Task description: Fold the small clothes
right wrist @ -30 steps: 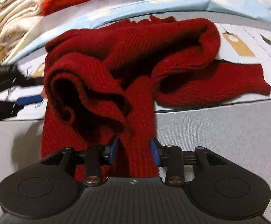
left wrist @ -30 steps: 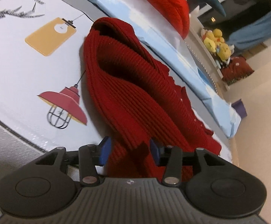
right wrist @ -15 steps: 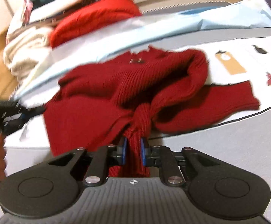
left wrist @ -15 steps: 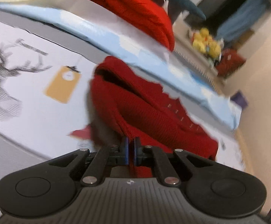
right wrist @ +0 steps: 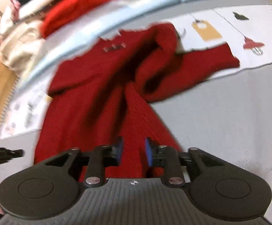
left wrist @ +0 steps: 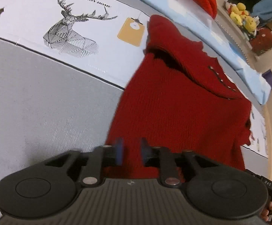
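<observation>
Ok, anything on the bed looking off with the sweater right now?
Yes: the red sweater is bunched, not flat. One sleeve trails sideways across the printed sheet, with deep folds through the middle.

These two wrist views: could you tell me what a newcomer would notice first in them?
The dark red knitted sweater fills the middle of both views, spread over the grey and white printed sheet. A black-and-white stag print stands out at upper left. The left gripper and right gripper are opening over its near hem.

Dark red ribbed knit sweater (left wrist: 182,101), partly spread, one sleeve folded over, on grey-and-white printed bedding.
</observation>
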